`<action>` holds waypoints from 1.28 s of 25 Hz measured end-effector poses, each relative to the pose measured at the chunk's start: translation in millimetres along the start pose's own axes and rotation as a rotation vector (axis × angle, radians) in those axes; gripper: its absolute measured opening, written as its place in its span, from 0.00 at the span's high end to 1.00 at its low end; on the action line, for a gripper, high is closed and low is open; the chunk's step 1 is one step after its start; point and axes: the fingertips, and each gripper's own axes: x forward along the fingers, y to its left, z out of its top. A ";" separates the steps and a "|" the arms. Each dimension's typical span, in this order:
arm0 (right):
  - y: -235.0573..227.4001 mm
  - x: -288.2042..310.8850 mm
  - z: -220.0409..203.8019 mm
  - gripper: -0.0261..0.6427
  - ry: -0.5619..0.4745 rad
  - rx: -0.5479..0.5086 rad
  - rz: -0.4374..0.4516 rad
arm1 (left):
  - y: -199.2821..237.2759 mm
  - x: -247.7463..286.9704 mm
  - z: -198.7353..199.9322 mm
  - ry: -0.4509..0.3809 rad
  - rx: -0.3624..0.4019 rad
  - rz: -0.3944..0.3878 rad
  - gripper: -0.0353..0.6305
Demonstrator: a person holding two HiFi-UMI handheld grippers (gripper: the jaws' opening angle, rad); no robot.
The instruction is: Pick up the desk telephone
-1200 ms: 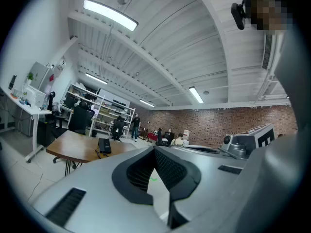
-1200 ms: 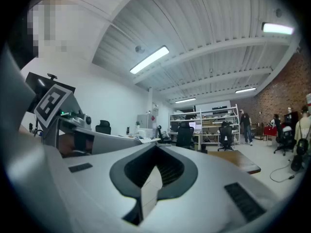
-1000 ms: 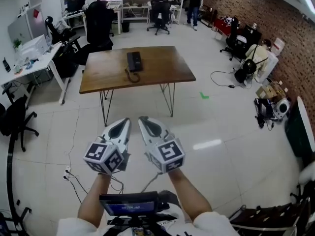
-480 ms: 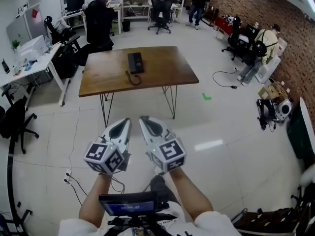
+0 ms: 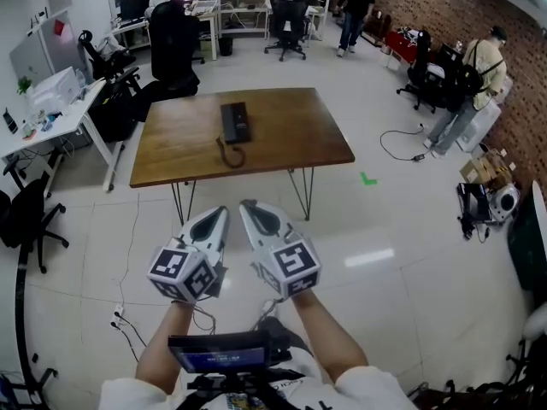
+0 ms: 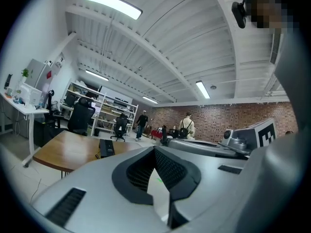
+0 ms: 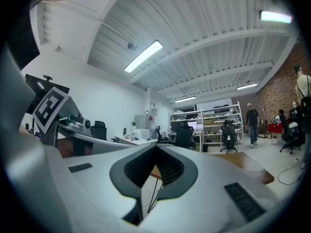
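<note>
The phone lay on the table, far from both grippers. The left gripper and right gripper were shut and held nothing. Nothing was done yet: reaching, grabbing and lifting were all left.

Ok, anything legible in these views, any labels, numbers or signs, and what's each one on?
Nothing readable in any view.
On the marker cubes of the left gripper and right gripper: black-and-white square patterns, no letters.
On the desk telephone: keys too small to read.
On the screen at the person's chest: blurred.
On the red sign, far left: too small to read.
</note>
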 end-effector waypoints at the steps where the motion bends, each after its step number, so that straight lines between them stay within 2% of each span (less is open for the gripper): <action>1: -9.7 6.3 0.3 0.96 0.003 0.001 0.002 | 3.4 10.9 0.8 0.001 -0.001 0.004 0.95; 11: -91.2 63.1 -1.6 0.96 0.020 0.037 0.038 | 38.3 103.1 -2.3 0.029 -0.005 0.055 0.95; 18: -131.8 78.8 -1.3 0.96 0.025 0.048 0.074 | 41.3 150.3 -0.5 0.027 0.004 0.080 0.95; 32: -159.7 96.8 0.8 0.96 0.026 0.040 0.107 | 50.7 178.9 1.2 0.025 0.017 0.122 0.95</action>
